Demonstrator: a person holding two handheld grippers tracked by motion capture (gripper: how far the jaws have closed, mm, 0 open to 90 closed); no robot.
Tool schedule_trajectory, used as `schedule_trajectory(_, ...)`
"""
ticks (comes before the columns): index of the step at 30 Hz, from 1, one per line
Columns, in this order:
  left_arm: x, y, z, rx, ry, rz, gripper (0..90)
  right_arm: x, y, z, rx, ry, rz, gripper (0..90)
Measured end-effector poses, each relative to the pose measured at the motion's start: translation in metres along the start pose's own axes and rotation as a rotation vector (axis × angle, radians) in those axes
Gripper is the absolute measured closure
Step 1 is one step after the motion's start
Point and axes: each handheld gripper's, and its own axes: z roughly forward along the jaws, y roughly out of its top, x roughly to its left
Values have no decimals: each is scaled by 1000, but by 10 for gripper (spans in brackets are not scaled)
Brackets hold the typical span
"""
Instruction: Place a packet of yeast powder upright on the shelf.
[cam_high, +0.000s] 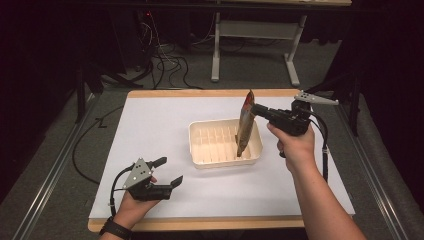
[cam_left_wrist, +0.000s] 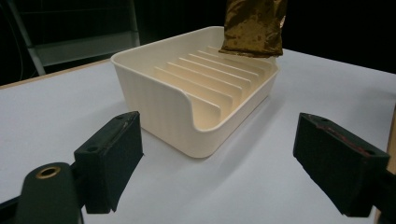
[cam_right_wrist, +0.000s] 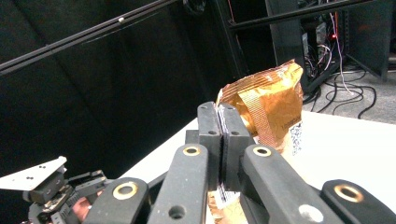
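Right gripper view: right gripper (cam_right_wrist: 219, 140) jaws clamped flat on upper edge of gold foil pouch (cam_right_wrist: 268, 109). Pouch hangs upright, bottom end in slotted tray (cam_high: 200, 142), right side. Prob light, crinkly, slippery; pinch at seal. Left gripper (cam_high: 167, 171) jaws apart, idle nr table (cam_high: 150, 115) front.

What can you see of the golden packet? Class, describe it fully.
The golden packet is a flat, crinkled foil pouch with brown mottling and a ribbed sealed top edge. It hangs upright, slightly tilted, pinched near its top by the shut right tongs. Its lower end dips into the cream slotted tray, at the tray's right end; whether it touches the ribs is unclear.
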Motion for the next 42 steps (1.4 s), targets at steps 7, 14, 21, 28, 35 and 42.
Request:
schedule_trajectory(7, 0, 0, 0, 0, -3, 0, 162, -6, 1, 7, -1, 0, 8, 900)
schedule_trajectory(14, 0, 0, 0, 0, -3, 1, 162, -10, 3, 15, 3, -4, 18, 900)
schedule_trajectory(21, 0, 0, -1, -3, -4, 0, 162, -15, 3, 24, 13, -14, 21, 900)
schedule_trajectory(28, 0, 0, 0, -3, -8, 2, 162, -23, 2, 29, 29, -43, 24, 900)
schedule_trajectory(35, 0, 0, -1, -2, -8, 2, 162, -29, 2, 25, 28, -68, 30, 900)
schedule_trajectory(42, 0, 0, 0, -2, -8, 2, 162, -29, -5, 29, 62, -80, 15, 900)
